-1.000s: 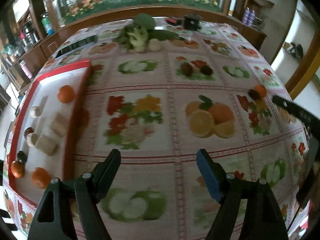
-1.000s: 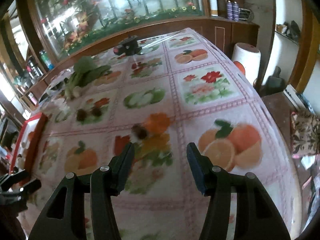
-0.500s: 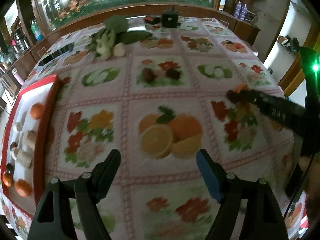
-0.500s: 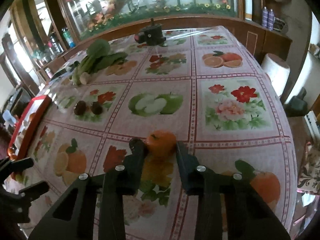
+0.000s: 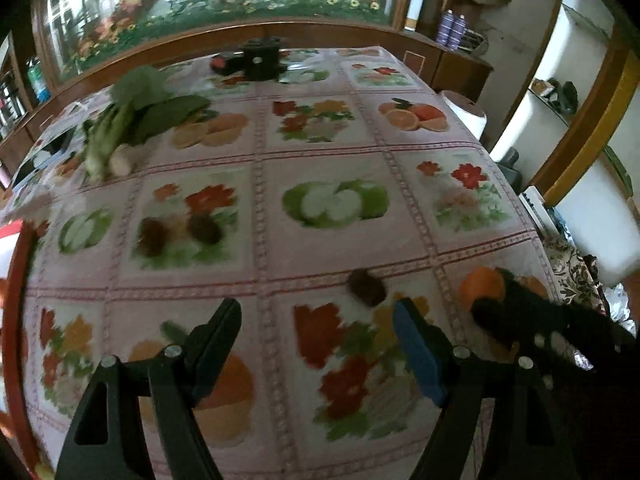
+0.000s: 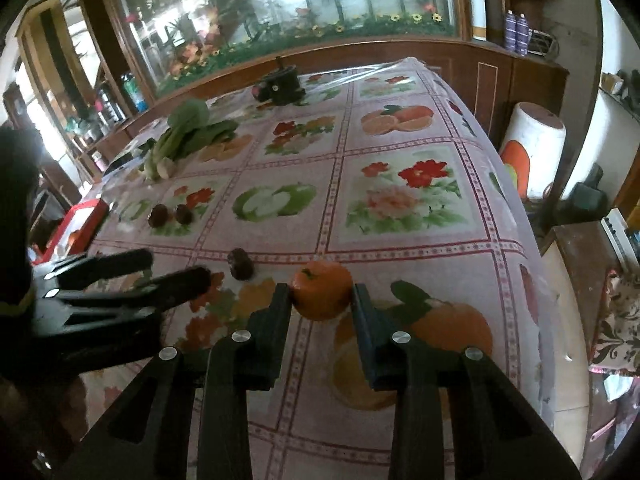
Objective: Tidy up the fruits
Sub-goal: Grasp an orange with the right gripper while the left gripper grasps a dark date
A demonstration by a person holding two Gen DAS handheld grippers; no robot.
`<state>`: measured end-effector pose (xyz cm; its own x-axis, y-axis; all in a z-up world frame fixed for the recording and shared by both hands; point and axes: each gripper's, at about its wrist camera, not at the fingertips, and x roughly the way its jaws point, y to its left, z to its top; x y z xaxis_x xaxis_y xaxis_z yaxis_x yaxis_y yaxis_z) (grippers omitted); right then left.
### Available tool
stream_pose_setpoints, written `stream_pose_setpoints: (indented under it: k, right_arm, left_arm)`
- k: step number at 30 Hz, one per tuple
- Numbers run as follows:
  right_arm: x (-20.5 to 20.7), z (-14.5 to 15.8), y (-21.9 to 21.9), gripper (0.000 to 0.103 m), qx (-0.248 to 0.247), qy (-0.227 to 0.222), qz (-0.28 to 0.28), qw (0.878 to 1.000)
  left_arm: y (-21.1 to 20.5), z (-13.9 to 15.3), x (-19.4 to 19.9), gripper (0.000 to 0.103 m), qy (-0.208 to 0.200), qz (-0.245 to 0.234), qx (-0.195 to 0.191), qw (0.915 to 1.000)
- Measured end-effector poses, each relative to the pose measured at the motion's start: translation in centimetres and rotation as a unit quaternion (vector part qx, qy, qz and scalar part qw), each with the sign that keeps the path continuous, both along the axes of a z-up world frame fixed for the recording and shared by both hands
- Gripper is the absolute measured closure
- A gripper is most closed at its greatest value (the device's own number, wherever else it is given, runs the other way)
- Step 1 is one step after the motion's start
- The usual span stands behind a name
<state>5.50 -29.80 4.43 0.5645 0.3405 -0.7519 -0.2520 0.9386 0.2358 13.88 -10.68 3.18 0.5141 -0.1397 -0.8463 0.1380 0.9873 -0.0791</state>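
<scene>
The small round orange mandarin with a green stem scar is sitting at the near right of the tabletop, which is covered in a glossy fruit-and-flower printed cloth; it is lying between the two black fingers of the right claw, whose pads are pressing on its left and right flanks. These jaws have just been closing, with the fruit between them, and are now standing narrow. By judgement the mandarin is light, with a soft, slightly yielding peel that is bruising easily under a hard squeeze; its roundness is making it liable to roll or pop forward, so a hold across its widest middle, as here, is suiting it best. The right claw is pointing steeply down and forward over the near edge. The left claw, with one black and one blue-faced finger, is standing wide apart and holding nothing, pointing down at the cloth just left of the right one. A small dark brown wrinkled fruit is lying just beyond its fingertips. The red-rimmed tray is lying at the far left.
</scene>
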Motion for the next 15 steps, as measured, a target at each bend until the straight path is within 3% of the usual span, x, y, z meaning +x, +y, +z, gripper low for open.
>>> stream_pose_setpoints:
  k: [6,8,9,11,12,15]
  right_arm:
    - [0.4,-0.7,-0.8,0.072,0.025,0.017,-0.011,0.999]
    - [0.4,-0.8,-1.1,0.072,0.034,0.018,-0.014,0.999]
    - [0.4,-0.8,-1.1,0.072,0.036,0.017,-0.016,0.999]
    - [0.3,-0.7,-1.0,0.072,0.034,0.013,-0.016,0.999]
    - [0.3,-0.7,-0.9,0.072,0.032,0.010,-0.016,0.999]
    - [-0.1,-0.7,-0.7,0.072,0.025,0.001,-0.015,1.000]
  left_arm:
    - [-1.0,-1.0,1.3,0.027,0.005,-0.008,-0.004,0.9999]
    - [-1.1,-1.6,1.6,0.048,0.015,-0.011,-0.012,0.9998]
    - [-1.1,-1.6,1.6,0.050,0.008,-0.010,-0.008,0.9999]
    - [-1.1,-1.5,1.5,0.072,-0.002,-0.017,-0.007,0.9998]
    - [-1.0,-1.6,1.6,0.077,-0.001,-0.020,-0.015,0.9997]
    - [0.0,-1.6,1.7,0.077,0.003,-0.017,-0.050,0.9986]
